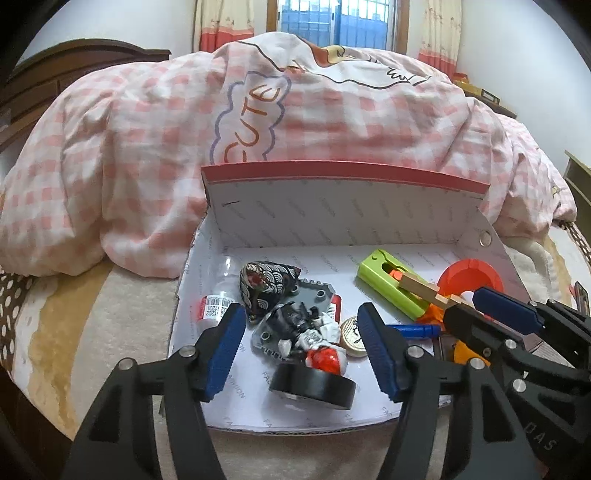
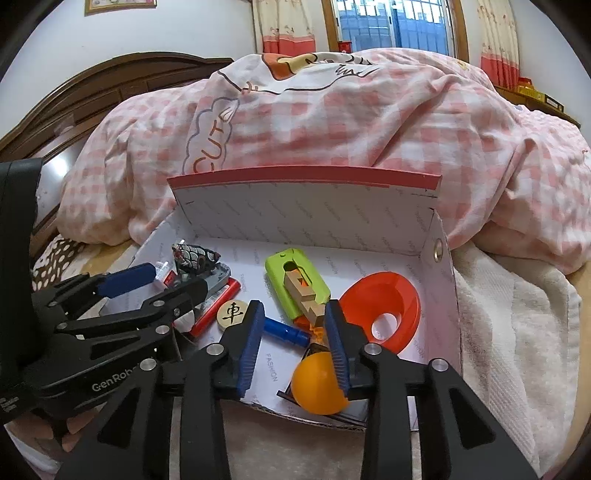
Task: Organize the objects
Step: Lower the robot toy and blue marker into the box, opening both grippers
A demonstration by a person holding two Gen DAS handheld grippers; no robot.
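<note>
A: What room is this, and what do the things lie on?

B: A bedroom. One bed (image 1: pixel 110 332) with a beige cover carries one heaped pink checked quilt (image 1: pixel 332 122); one dark wooden headboard (image 2: pixel 110 85) stands at the left, one barred window (image 2: pixel 395 22) with curtains behind.

A: And the things to sort?

B: All lie in one open white cardboard box (image 1: pixel 332 218) with a red rim, on the bed just before the quilt. Counted: one orange funnel (image 2: pixel 384 302), one green case (image 2: pixel 295 280) with one wooden block (image 2: pixel 303 291) on it, one toy figure (image 1: pixel 314 343) on a black round base, one patterned pouch (image 1: pixel 266 288), one orange ball (image 2: pixel 317 384), one round chess piece (image 2: pixel 232 312), one blue peg (image 2: pixel 284 330).

A: The claws?

B: The left claw (image 1: pixel 303 347) stands released, its pads on either side of the figure, clear of it. The right claw (image 2: pixel 295 343) is also released, low over the near edge of the box; the ball sits against its right pad, unclamped.
</note>
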